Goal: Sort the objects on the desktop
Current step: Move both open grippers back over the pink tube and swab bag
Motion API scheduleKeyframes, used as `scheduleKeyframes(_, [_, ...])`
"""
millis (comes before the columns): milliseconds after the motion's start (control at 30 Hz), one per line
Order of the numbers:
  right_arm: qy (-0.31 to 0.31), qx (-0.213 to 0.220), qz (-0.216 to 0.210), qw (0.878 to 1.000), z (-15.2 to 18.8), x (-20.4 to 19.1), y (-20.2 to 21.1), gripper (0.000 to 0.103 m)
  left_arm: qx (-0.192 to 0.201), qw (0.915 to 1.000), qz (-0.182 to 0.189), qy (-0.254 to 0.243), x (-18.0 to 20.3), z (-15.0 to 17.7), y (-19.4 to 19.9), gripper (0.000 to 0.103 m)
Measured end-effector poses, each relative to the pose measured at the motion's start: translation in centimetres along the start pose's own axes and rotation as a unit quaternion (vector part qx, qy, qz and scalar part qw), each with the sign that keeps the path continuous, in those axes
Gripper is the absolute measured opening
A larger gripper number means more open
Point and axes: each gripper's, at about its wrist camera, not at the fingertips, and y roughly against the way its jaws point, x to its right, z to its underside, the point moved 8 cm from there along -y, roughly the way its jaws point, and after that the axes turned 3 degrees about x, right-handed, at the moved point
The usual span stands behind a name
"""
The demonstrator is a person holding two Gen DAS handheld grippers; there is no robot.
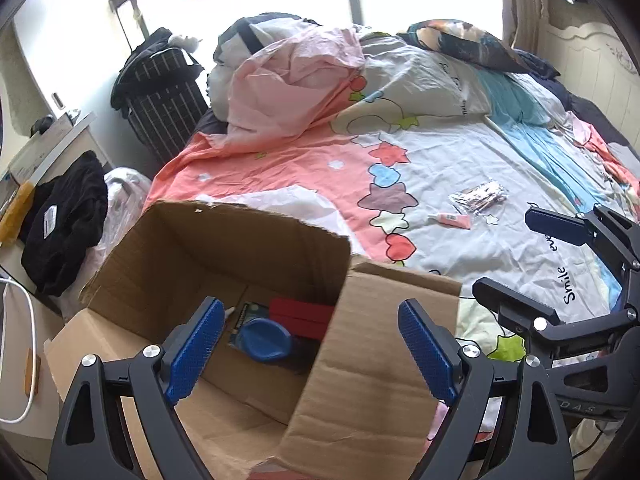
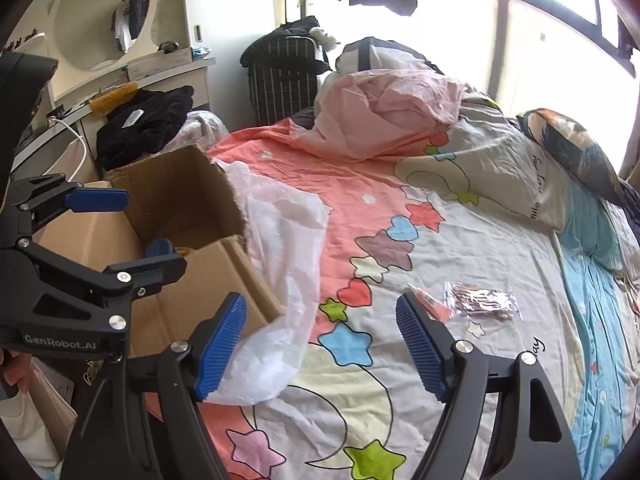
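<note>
We hold the left gripper (image 1: 310,354) wide and empty over the cardboard box (image 1: 224,248); our right gripper (image 2: 320,346), also wide, faces the pink tube (image 2: 430,304) for collecting.

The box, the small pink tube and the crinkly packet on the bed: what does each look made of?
Box: brown corrugated cardboard, matte, with torn, creased flaps. Pink tube: probably soft plastic, smooth, with a white cap. Packet: clear glossy plastic film, judging by its glints; contents unclear.

In the left wrist view a cardboard box (image 1: 224,280) fills the lower left; a tube (image 1: 450,220) and packet (image 1: 478,196) lie on the bed (image 1: 460,152), centre right.
</note>
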Motion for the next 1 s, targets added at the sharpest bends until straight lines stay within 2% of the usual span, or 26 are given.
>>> scheduleKeyframes(300, [-0.033,-0.010,0.053,0.998,2.4,7.2,1.3,0.074,-0.004,0.9985,0.042,-0.036,7.6,-2.0,-1.7,0.091])
scheduleKeyframes(600, [-0.083,-0.037,0.079,0.993,5.5,13.8,1.0,0.075,-0.024,0.9952,0.067,-0.067,14.4,-3.1,-4.9,0.091])
scheduleKeyframes(800, [-0.108,-0.054,0.090,0.989,7.1,17.2,0.2,0.075,-0.043,0.9930,0.075,-0.080,17.7,-3.6,-7.6,0.091])
scheduleKeyframes(1000, [-0.127,-0.072,0.090,0.985,8.1,19.2,-1.4,0.075,-0.058,0.9920,0.070,-0.088,19.3,-4.0,-10.1,0.091])
